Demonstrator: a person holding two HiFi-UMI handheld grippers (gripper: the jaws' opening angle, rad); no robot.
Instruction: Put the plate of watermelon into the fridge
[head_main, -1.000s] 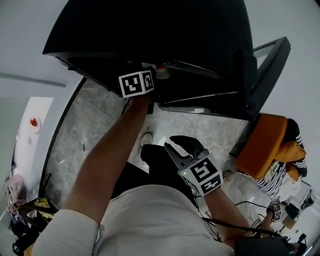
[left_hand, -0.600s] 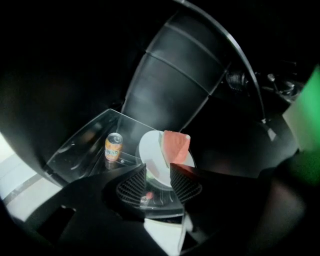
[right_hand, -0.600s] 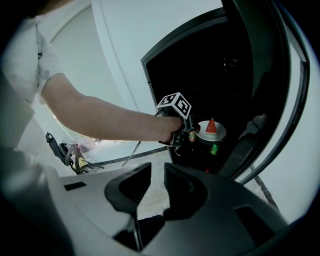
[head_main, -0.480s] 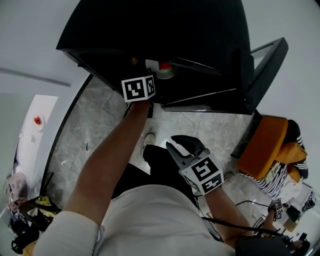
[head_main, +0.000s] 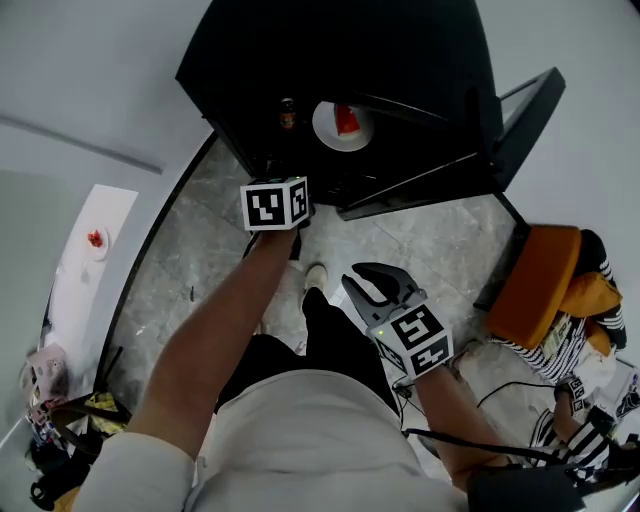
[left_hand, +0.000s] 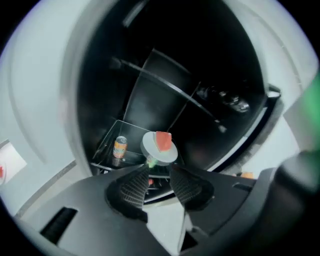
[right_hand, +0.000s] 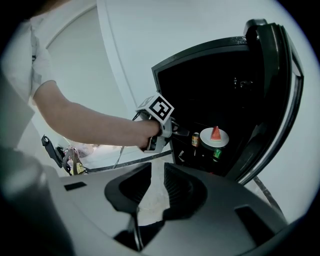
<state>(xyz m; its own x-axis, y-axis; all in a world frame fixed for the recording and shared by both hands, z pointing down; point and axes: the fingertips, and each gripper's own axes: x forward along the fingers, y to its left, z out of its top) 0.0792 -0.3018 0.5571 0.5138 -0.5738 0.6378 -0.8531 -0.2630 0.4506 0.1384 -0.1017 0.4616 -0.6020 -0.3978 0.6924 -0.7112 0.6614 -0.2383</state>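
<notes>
The white plate with a red watermelon wedge rests on a shelf inside the open black fridge, next to a can. In the left gripper view the plate lies just beyond my left gripper, whose jaws stand wide open with nothing between the pads. Its marker cube hovers at the fridge's front edge. My right gripper hangs lower, over the floor, slightly open and empty. From the right gripper view the plate and can sit behind the left gripper's cube.
The fridge door swings open to the right. An orange seat and a person in striped clothes are at the right. A white counter with a small red item runs along the left. Cables lie on the marble floor.
My left gripper has drawn back out of the fridge, leaving the plate on the shelf. The plate now shows fully, apart from the cube. The right gripper has barely moved.
</notes>
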